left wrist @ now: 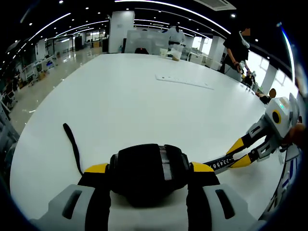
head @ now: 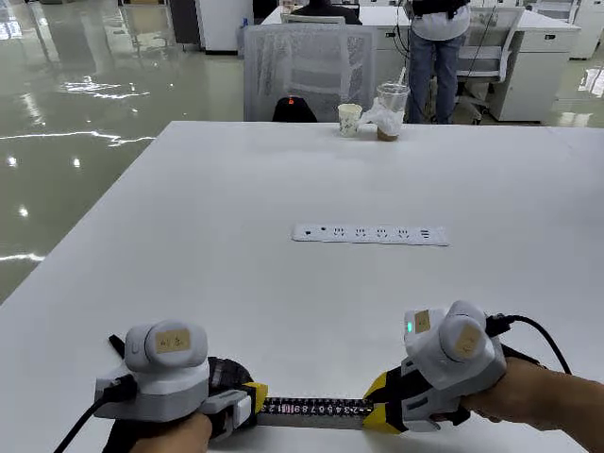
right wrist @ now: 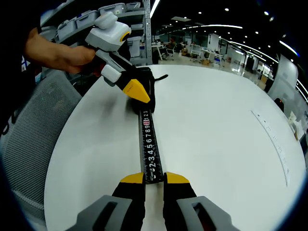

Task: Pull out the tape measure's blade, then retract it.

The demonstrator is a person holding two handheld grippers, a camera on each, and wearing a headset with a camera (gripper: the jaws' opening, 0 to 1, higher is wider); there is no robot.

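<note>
Pinching blade (right wrist: 150, 144), right tool (right wrist: 154, 179); tape measure (left wrist: 147, 163) half-hidden in left tool (left wrist: 149, 168)

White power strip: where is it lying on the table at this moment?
In the head view the long white power strip lies flat mid-table, beyond the pulled-out black tape blade and well short of the pale paper cup at the far edge.

You are in a large open-plan office. At the top of the head view stand a mesh chair (head: 307, 71) and white desks (head: 543, 38), a glossy floor (head: 85, 113) lies upper left, and ceiling lights (right wrist: 155, 6) run above.
</note>
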